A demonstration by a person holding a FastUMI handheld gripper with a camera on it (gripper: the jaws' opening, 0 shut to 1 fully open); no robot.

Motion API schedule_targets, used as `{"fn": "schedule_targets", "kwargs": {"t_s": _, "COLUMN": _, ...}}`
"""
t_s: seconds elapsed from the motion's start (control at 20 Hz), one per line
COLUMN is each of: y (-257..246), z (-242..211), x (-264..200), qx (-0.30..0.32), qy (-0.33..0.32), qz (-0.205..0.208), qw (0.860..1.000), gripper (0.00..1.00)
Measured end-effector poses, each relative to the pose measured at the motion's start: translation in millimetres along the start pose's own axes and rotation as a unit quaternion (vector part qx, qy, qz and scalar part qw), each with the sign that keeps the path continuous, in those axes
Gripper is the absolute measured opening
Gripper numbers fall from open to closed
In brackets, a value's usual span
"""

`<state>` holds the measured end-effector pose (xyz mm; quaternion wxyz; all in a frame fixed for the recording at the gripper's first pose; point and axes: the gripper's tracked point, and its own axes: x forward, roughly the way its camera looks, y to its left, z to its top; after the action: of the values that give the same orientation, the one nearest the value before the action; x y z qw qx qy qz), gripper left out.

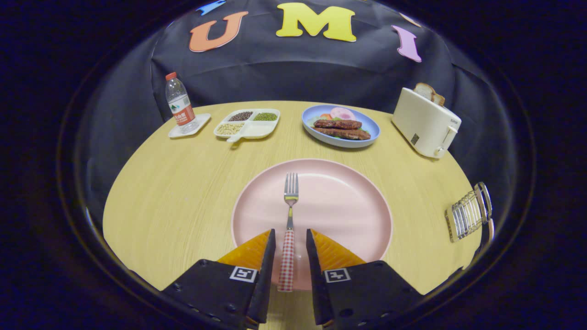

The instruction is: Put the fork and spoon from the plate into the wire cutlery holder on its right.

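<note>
Fork (pixel 289 215) between open hand-held gripper (pixel 290 243) fingers

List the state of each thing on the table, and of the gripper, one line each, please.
Gripper: open, fingers either side of the fork handle, not pressing.
Fork: flat on the plate.
Plate: holds the fork.
Holder: right of the plate.
Bottle: upright, capped.
Toaster: bread sticking out.
Blue dish: filled with food.
</note>
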<state>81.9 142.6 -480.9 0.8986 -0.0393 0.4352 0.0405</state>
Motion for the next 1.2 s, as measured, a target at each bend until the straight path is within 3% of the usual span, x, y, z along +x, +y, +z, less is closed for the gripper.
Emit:
{"fn": "schedule_targets", "kwargs": {"t_s": 0.3, "y": 7, "z": -15, "x": -6, "qx": -0.004, "qy": 0.012, "qz": 0.008, "qw": 1.000, "gripper": 0.37}}
{"fn": "schedule_targets", "kwargs": {"t_s": 0.4, "y": 6, "z": -17, "x": -5, "qx": -0.006, "qy": 0.017, "qz": 0.004, "qw": 1.000, "gripper": 0.15}}
{"fn": "schedule_targets", "kwargs": {"t_s": 0.5, "y": 3, "z": -20, "x": -6, "qx": -0.004, "qy": 0.025, "qz": -0.001, "qw": 1.000, "gripper": 0.17}}
{"fn": "schedule_targets", "kwargs": {"t_s": 0.55, "y": 4, "z": -18, "x": -4, "qx": -0.004, "qy": 0.026, "qz": 0.002, "qw": 1.000, "gripper": 0.10}}
{"fn": "schedule_targets", "kwargs": {"t_s": 0.65, "y": 3, "z": -18, "x": -6, "qx": -0.003, "qy": 0.030, "qz": 0.010, "qw": 1.000, "gripper": 0.09}}
{"fn": "schedule_targets", "kwargs": {"t_s": 0.7, "y": -1, "z": -19, "x": -6, "qx": -0.004, "qy": 0.033, "qz": 0.011, "qw": 0.999, "gripper": 0.03}}
{"fn": "schedule_targets", "kwargs": {"t_s": 1.2, "y": -40, "z": 5, "x": -83, "qx": -0.014, "qy": 0.031, "qz": 0.045, "qw": 0.998, "gripper": 0.03}}
